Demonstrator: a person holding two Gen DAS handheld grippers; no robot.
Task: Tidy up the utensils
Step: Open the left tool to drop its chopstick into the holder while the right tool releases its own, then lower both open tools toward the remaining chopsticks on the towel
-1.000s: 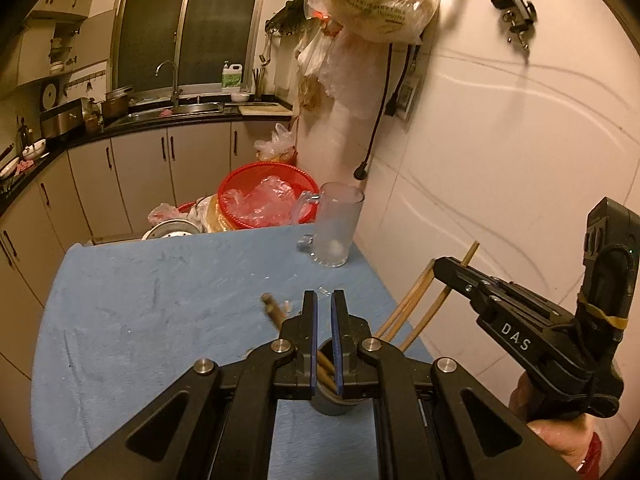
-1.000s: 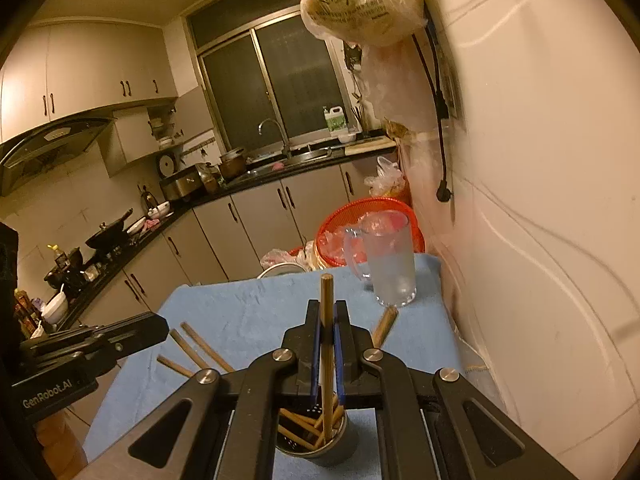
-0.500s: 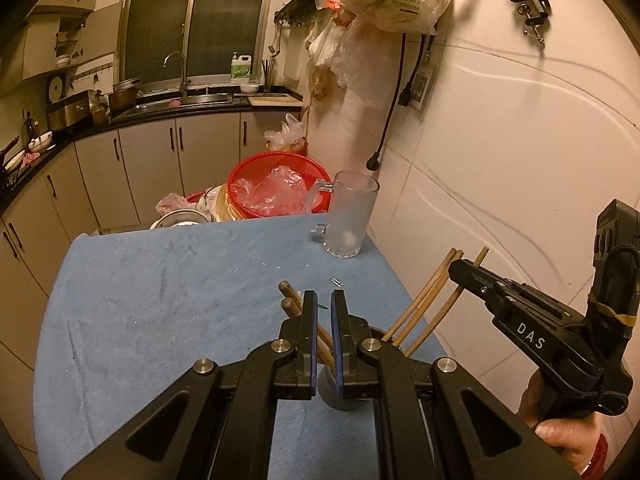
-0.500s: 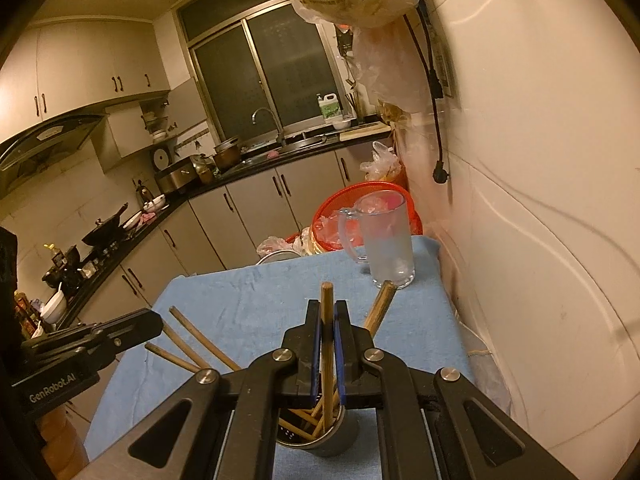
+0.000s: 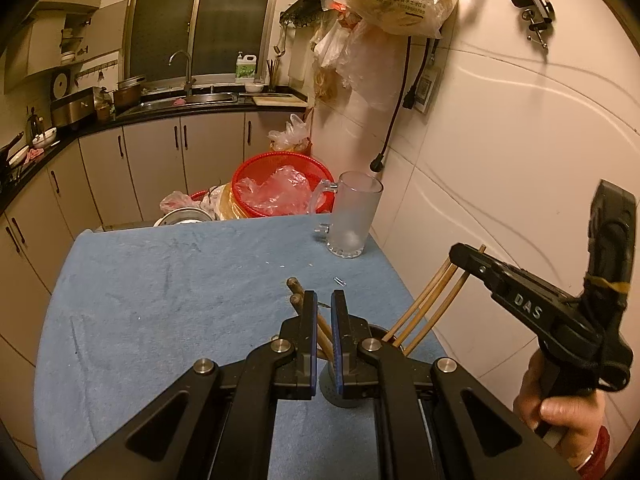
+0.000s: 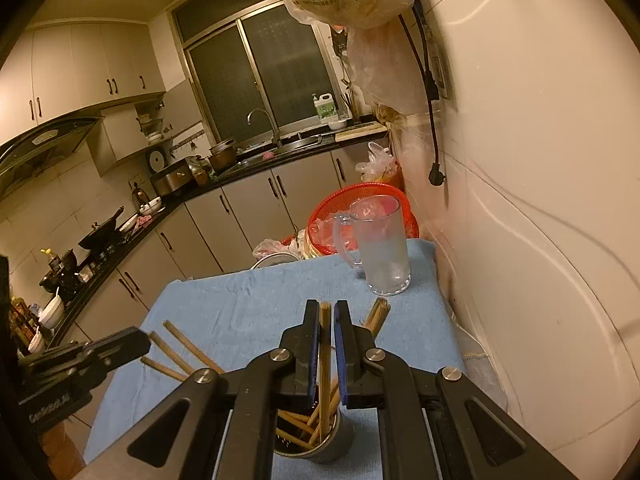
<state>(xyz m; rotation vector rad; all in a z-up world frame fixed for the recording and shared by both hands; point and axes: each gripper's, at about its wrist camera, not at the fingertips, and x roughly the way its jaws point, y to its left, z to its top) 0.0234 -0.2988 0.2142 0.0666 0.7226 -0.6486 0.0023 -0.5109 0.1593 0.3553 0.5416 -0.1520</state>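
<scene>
**Ana:** Since a second ago, the left gripper (image 5: 324, 312) has lifted and drawn back a little from the cup (image 5: 362, 368), so more of the blue cloth (image 5: 160, 300) shows ahead of its jaws.

**Ben:** And what are those jaws doing in the left view?

**Ana:** They stand a narrow gap apart with nothing pressed between the pads. Two chopsticks (image 5: 298, 300) lean up just left of the gap and behind it; others fan out to the right of the jaws, toward the right gripper (image 5: 464, 254). From this side I cannot tell how that one's jaws stand.

**Ben:** The right view, then?

**Ana:** There the right gripper (image 6: 327, 322) has a single chopstick (image 6: 325, 344) upright between its jaws. A second ago it stuck out well above the tips; now its top sits level with them, so it has slid down. The pads look eased off, with a sliver of space on each side. The cup (image 6: 320, 436) is straight below the jaws, already bristling with sticks. A frosted mug (image 6: 380, 248) stands far ahead, to the right.

**Ben:** So which step is this?

**Ana:** Dropping a stick into the cup, I'd judge, nearly finished. No loose sticks show on the cloth. Next, the right jaws should lift straight up, clear of the bundle, without tipping the cup.
</scene>
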